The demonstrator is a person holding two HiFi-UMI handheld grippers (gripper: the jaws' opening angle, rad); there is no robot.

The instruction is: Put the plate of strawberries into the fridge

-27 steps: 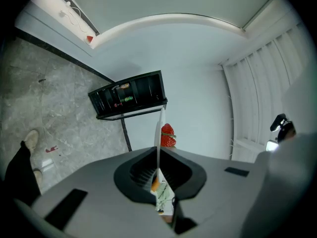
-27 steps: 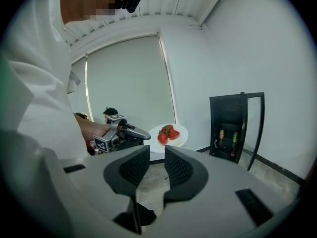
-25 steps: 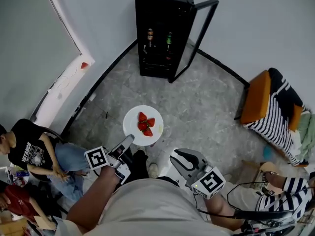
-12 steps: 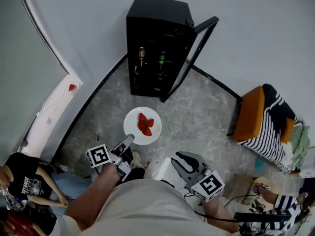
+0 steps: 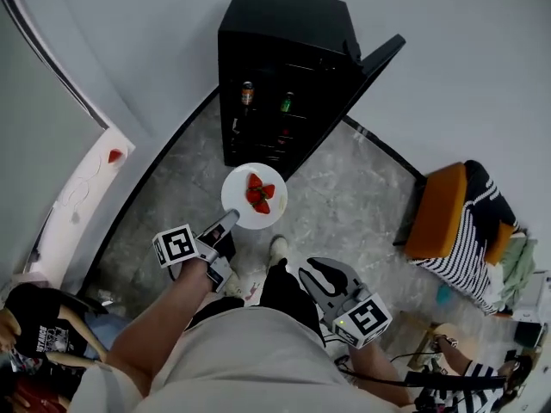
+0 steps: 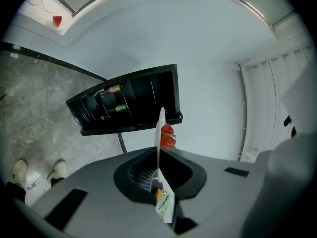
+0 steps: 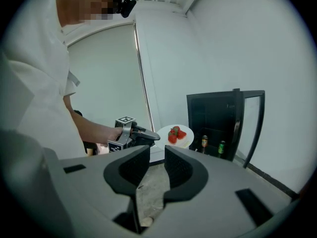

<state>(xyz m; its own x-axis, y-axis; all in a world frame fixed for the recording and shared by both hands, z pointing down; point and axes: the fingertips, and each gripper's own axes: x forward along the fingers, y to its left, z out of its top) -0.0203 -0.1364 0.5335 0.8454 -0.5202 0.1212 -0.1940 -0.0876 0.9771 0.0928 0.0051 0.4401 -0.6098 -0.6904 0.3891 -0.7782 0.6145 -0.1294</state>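
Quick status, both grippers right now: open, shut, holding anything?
Left gripper: shut on the rim of the plate.
Right gripper: open, empty.

Plain pale walls (image 5: pixel 465 41) all round, meeting a grey marbled stone floor (image 5: pixel 344 188) at a thin black skirting strip (image 5: pixel 155 179); light was even and soft, with no hard shadows. Near the right-hand wall stood an orange seat (image 5: pixel 439 213) with a black-and-white striped cloth (image 5: pixel 473 274) draped over it. Along the left wall ran a white ledge (image 5: pixel 82 192) carrying a small red object (image 5: pixel 114 156), and a drawn pale blind (image 7: pixel 104 83) covered a tall window.
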